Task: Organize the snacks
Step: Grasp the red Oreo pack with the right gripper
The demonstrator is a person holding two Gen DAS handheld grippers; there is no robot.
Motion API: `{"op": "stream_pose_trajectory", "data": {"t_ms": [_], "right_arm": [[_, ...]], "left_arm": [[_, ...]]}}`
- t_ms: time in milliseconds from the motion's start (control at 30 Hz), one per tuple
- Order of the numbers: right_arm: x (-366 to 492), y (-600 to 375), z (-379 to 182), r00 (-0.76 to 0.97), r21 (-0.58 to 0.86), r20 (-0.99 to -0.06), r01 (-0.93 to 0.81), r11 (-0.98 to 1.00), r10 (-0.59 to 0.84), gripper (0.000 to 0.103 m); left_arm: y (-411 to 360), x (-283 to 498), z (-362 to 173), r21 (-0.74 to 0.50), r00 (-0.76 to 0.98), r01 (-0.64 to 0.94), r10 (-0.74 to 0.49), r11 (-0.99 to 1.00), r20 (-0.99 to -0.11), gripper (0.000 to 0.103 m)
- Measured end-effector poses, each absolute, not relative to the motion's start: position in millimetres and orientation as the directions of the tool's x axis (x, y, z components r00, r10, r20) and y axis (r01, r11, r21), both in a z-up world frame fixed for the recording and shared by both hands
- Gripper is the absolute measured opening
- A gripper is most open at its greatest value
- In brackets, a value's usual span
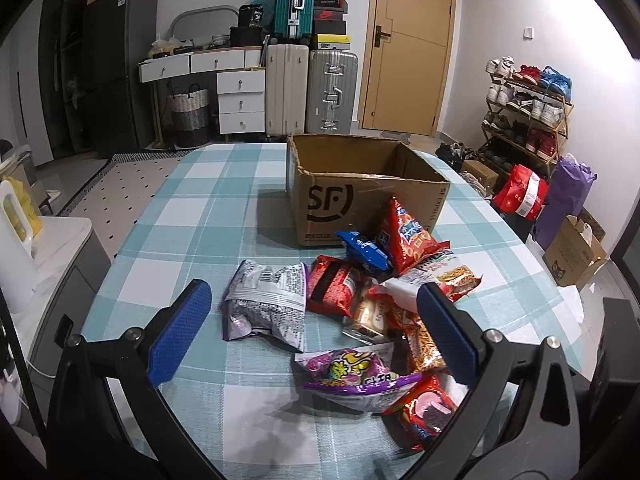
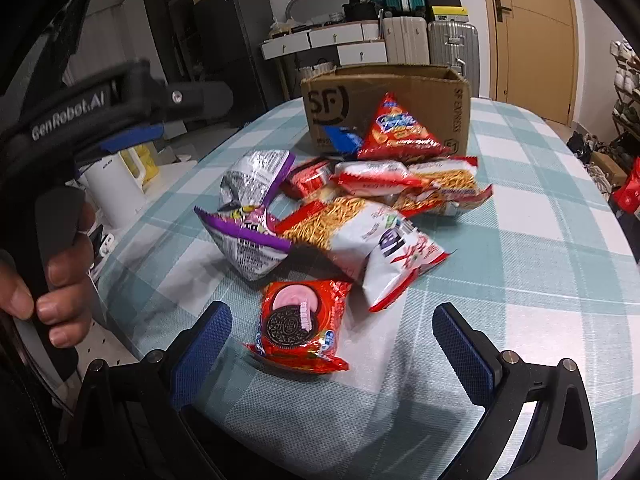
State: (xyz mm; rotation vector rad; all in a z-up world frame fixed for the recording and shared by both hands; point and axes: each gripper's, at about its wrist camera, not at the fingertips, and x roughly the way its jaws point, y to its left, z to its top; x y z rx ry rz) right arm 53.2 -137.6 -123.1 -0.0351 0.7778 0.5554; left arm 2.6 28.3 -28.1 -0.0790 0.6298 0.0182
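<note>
We are seeing suitcases (image 1: 312,92) standing beside a wooden door (image 1: 408,44), and a shoe rack (image 1: 524,108) lining the wall.

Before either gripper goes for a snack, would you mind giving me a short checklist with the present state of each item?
1. Right gripper open wide enough for a packet: ok, jaws spread.
2. Left gripper open and empty: ok.
3. Nearest target free: ok, the red cookie packet lies flat between the right fingers, apart from the pile.
4. Cardboard box open on top: ok, flaps out of the way.
5. Box has room: cannot tell, its floor is hidden.
6. Path to the box: not ok, the red triangular bag leans against its front wall.
</note>
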Motion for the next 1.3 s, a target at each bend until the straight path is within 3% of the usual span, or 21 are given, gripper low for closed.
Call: {"op": "stream_pose_trajectory", "data": {"t_ms": [100,200,367,433,1300], "right_arm": [[55,-133,-127,0.571,0.171,-0.680,-0.486,0.857,0.460,0.100],[57,-127,-133,0.558,0.163,-0.691,-0.500,0.851,0.460,0.085],[57,-121,-142,0.538,0.164,-0.701,-0.516,0.841,0.467,0.070],[57,-123,-144,0.512,0.200,-0.687,-0.549,0.812,0.515,0.048],[52,-142,-134,0.504,0.267,-0.647,-0.553,0.789,0.572,0.047]], "left_arm": [[33,4,-30,-0.071,0.808,-0.050,-0.001,0.996,-0.590,0.102],[39,4,-33,-0.074,0.806,-0.059,0.003,0.996,-0.592,0.102],[49,6,-42,-0.077,0.794,-0.078,0.015,0.994,-0.608,0.102],[53,5,-46,-0.081,0.788,-0.081,0.014,0.993,-0.615,0.102],[51,5,-90,-0.195,0.697,0.017,-0.152,0.981,-0.701,0.102]]}}
